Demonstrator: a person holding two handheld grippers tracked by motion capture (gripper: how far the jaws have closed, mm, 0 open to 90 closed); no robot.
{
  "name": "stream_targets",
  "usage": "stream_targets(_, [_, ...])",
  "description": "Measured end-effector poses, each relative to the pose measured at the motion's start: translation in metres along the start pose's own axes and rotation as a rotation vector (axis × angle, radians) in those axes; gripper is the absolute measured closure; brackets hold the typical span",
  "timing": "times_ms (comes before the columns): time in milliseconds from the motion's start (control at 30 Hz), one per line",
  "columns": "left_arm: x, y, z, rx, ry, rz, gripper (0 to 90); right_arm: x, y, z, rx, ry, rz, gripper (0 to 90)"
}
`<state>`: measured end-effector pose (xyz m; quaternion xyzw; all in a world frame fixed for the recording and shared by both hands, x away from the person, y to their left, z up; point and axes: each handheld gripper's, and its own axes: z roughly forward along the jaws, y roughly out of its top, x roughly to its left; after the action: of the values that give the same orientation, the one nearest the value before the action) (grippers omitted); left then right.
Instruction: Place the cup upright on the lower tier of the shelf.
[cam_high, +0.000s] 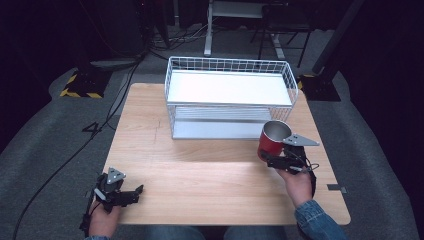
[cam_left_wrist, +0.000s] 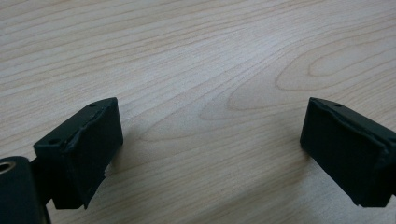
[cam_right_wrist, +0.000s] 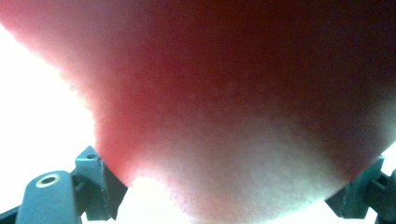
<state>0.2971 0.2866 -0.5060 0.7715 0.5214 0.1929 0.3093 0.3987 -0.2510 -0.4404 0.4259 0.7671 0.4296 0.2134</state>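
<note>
A red metal cup (cam_high: 271, 140) with a silvery inside hangs tilted above the table's right side, just in front of the white wire rack (cam_high: 172, 67). My right gripper (cam_high: 268, 158) is shut on its lower wall, with a hand in a denim sleeve behind it. In the right gripper view the cup's red wall (cam_right_wrist: 224, 93) looms blurred between the two jaws. My left gripper (cam_high: 136, 195) rests low at the table's front left corner. Its jaws stand wide open (cam_left_wrist: 210, 149) over bare wood, with nothing between them.
The two-level white wire rack stands at the back middle of the wooden table (cam_high: 200, 175). Cables (cam_high: 75, 150) run over the grey floor at the left. Stands and table legs (cam_high: 210, 30) rise in the dark beyond the table.
</note>
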Motion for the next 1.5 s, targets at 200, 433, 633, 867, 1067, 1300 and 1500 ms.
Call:
stream_targets(200, [0.000,0.000,0.000,0.000,0.001,0.000,6.3,0.004,0.008,0.017,0.006,0.027,0.000,16.9])
stream_targets(433, [0.000,0.000,0.000,0.000,0.010,-0.002,6.0,0.007,0.018,0.035,0.005,0.045,-0.001,16.9])
stream_targets(633, [0.000,0.000,0.000,-0.001,0.013,-0.009,6.1,0.014,0.029,0.053,0.012,0.067,-0.012,16.9])
stream_targets(867, [-0.001,-0.001,-0.001,-0.001,0.014,-0.020,6.5,0.017,0.037,0.071,0.013,0.073,-0.021,16.9])
stream_targets(1067, [-0.001,-0.001,-0.001,-0.002,0.014,-0.021,6.5,0.017,0.043,0.088,0.004,0.069,-0.026,16.9])
stream_targets(1300, [0.001,-0.001,-0.001,-0.006,0.009,-0.020,6.4,0.022,0.053,0.111,-0.014,0.062,-0.038,16.9])
stream_targets(1500, [0.001,-0.001,-0.001,-0.003,0.003,-0.020,6.0,0.028,0.057,0.133,-0.012,0.063,-0.040,16.9])
